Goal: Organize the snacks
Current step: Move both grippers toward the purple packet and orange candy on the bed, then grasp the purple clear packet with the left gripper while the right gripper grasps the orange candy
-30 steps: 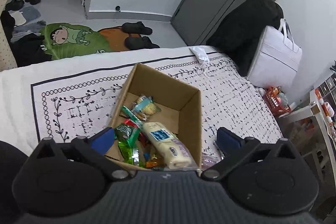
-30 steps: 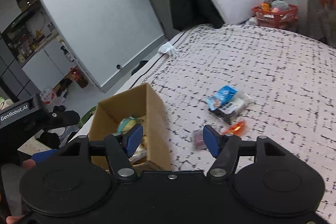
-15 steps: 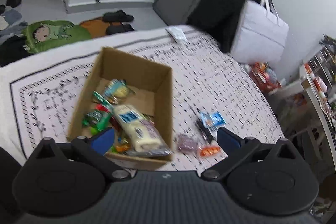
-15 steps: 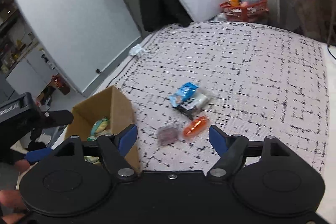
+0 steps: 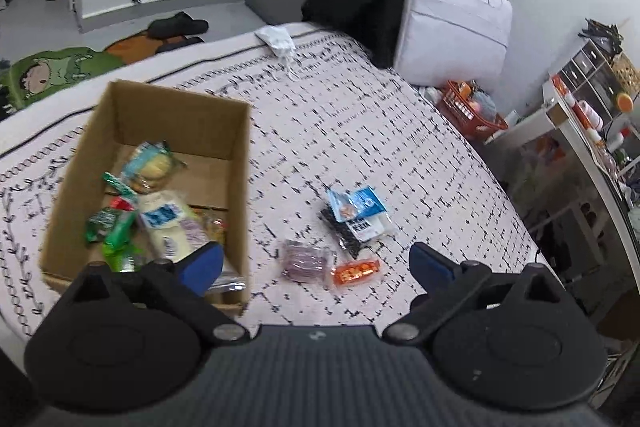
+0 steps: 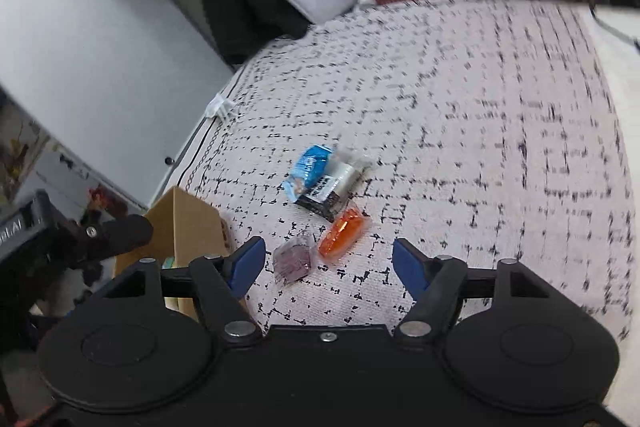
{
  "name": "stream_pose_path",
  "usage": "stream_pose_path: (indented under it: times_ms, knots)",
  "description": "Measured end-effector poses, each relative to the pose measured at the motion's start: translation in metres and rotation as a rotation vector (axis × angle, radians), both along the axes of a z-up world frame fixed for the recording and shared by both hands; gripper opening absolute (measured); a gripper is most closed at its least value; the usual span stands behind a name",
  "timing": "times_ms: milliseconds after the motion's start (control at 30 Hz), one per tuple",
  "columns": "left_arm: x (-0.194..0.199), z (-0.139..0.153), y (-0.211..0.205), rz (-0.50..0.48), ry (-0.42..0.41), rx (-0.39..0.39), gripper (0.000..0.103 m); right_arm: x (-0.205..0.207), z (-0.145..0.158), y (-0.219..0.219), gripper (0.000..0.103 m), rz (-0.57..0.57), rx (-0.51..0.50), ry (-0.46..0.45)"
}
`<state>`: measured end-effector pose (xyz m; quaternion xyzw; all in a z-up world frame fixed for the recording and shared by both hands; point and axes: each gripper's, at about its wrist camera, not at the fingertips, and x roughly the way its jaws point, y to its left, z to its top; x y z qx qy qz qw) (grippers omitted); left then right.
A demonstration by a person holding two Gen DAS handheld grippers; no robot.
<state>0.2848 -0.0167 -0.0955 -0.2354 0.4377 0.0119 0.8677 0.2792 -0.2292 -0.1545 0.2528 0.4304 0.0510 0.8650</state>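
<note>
A cardboard box (image 5: 240,163) stands on the patterned cloth and holds several snack packets (image 5: 160,223). Right of it lie a blue packet (image 5: 356,203), a black-and-white packet (image 5: 352,233), a purple packet (image 5: 304,261) and an orange packet (image 5: 356,271). My left gripper (image 5: 314,265) is open and empty above the purple and orange packets. My right gripper (image 6: 328,265) is open and empty just above the purple packet (image 6: 294,261) and orange packet (image 6: 342,233); the blue packet (image 6: 310,169) lies beyond. The box corner (image 6: 188,223) shows at left.
A white bag (image 5: 452,27) leans on black clothing at the bed's far end. A red basket (image 5: 468,107) and a shelf with bottles (image 5: 580,111) stand to the right. A white face mask (image 5: 276,39) lies on the far edge. Shoes and a green mat (image 5: 60,71) are on the floor.
Both grippers have swung right, away from the box and over the loose packets on the cloth. The right gripper has come lower and closer to the purple and orange packets. Both stay open.
</note>
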Motion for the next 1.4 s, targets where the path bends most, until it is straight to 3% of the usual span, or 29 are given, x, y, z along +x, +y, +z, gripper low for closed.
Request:
stream_pose_path:
  times_ms: [167,400,800,1067,1233,1400]
  knots:
    - [0.014,-0.013,-0.012,-0.024,0.03,-0.016,0.083,0.007,-0.017,-0.007,0.058,-0.053,0.057,0.047]
    - [0.03,-0.032,-0.025,-0.047,0.068,0.0,0.063,0.017,-0.034,-0.007,0.055,-0.079,0.125,0.078]
    - [0.054,-0.065,-0.034,-0.055,0.136,0.003,0.043,0.03,-0.057,-0.015,0.043,-0.139,0.201,0.126]
    - [0.07,-0.084,-0.041,-0.058,0.172,0.033,0.039,0.037,-0.075,-0.02,0.041,-0.17,0.269,0.158]
    - [0.079,-0.092,-0.051,-0.083,0.194,0.131,0.038,0.04,-0.086,-0.021,0.041,-0.191,0.306,0.183]
    - [0.084,-0.103,-0.052,-0.074,0.225,0.159,0.042,0.042,-0.089,-0.02,0.041,-0.194,0.311,0.191]
